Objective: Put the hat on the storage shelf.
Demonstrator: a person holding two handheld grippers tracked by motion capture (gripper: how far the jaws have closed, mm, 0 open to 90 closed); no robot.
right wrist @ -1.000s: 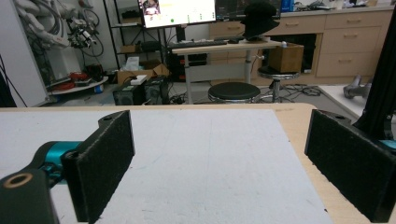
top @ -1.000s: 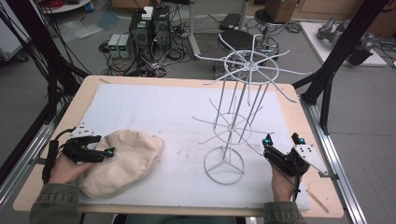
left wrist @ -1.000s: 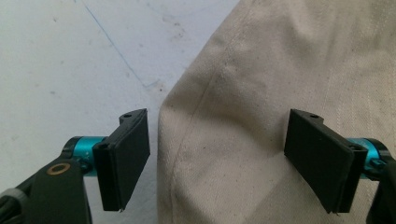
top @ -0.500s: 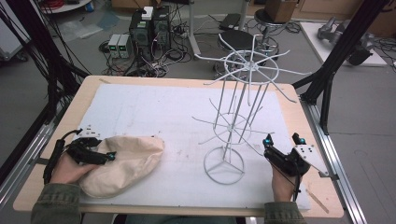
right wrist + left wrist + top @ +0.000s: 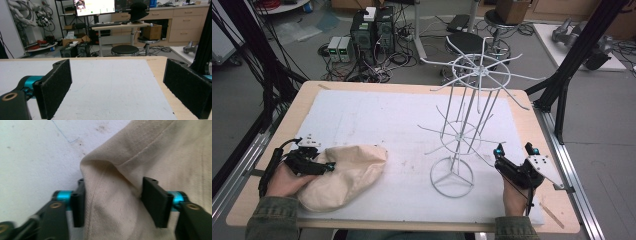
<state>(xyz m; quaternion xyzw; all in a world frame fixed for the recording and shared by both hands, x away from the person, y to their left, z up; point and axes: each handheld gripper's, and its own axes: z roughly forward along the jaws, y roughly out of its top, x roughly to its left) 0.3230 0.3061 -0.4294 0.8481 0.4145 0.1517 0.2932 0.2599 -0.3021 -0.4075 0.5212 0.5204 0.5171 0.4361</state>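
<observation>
One fold of the cream cotton cloth hat (image 5: pixel 120 202) is what I've got bunched between the jaws of the left tongs (image 5: pixel 112 202) right now. They've just been closing in on it, and from the left gripper view both pads look to be touching the fabric on either side of a raised ridge near the stitched seam, roughly half shut. I can't swear the pinch is firm yet.

In the high view the hat (image 5: pixel 344 175) lies slumped on the white foam mat (image 5: pixel 377 120), right at the tips of the left tongs (image 5: pixel 328 167) and stretching away from them toward the middle of the table.

My take on doing this well: squeeze down fully before lifting, since a loose fold of soft cloth will probably slide out. I'd also want the seam inside the bite, it gives the pads something thicker to hang on to.

Well off to the far side of those tongs stands the white wire display rack with spoke arms (image 5: pixel 462 145), and just beyond it the right tongs (image 5: pixel 514 157) rest on the mat, jaws wide apart, nothing between them. I'd lift slow and keep the dangling cloth clear of the lower spokes.
</observation>
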